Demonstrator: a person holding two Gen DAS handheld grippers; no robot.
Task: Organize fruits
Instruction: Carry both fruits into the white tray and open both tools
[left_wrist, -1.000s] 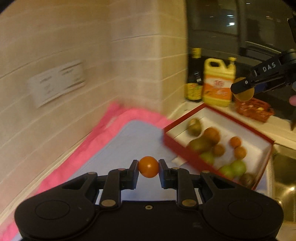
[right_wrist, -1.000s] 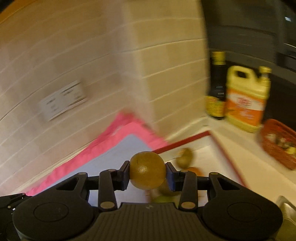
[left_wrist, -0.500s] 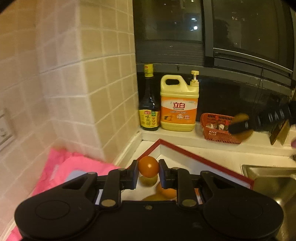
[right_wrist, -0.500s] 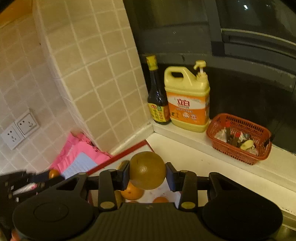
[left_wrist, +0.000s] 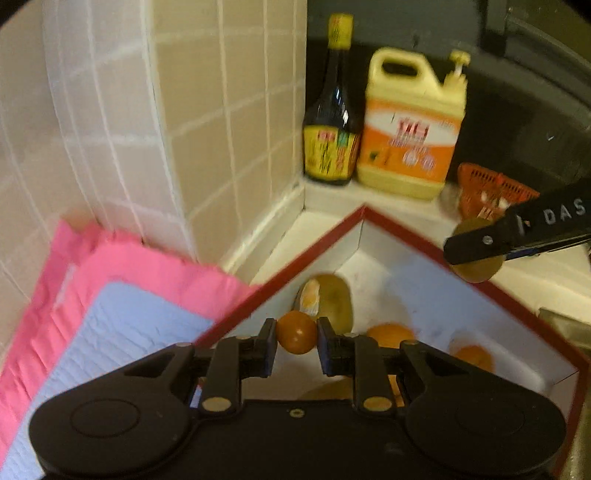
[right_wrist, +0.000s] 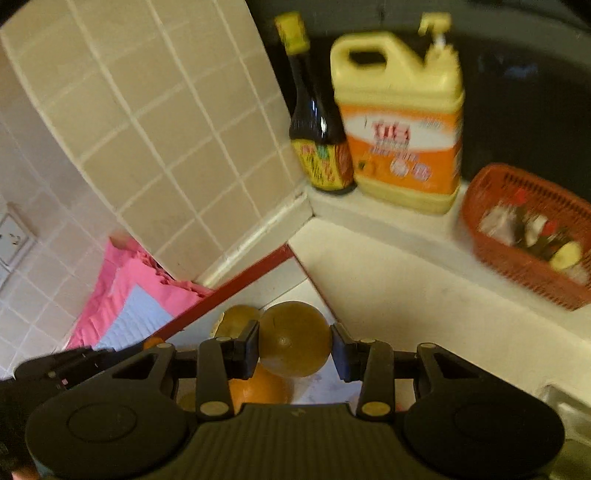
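Note:
My left gripper (left_wrist: 296, 341) is shut on a small orange fruit (left_wrist: 296, 331), held over the near corner of a red-rimmed white box (left_wrist: 325, 243). The box holds a brownish-green pear (left_wrist: 332, 299) and two oranges (left_wrist: 389, 334). My right gripper (right_wrist: 294, 345) is shut on a round brownish-green fruit (right_wrist: 294, 339) above the box's far corner (right_wrist: 255, 271). That gripper and its fruit also show in the left wrist view (left_wrist: 480, 267) at the right. An orange (right_wrist: 258, 387) and a pear (right_wrist: 236, 319) lie below it.
A pink and blue mat (left_wrist: 122, 295) lies left of the box against the tiled wall (left_wrist: 221, 129). A dark sauce bottle (left_wrist: 332, 122), a yellow detergent jug (left_wrist: 412, 125) and an orange basket (right_wrist: 528, 236) stand on the back ledge. A sink edge (left_wrist: 561, 321) is at right.
Both grippers have swung from facing the left wall to the back corner and dropped closer to the box. Each still holds its fruit.

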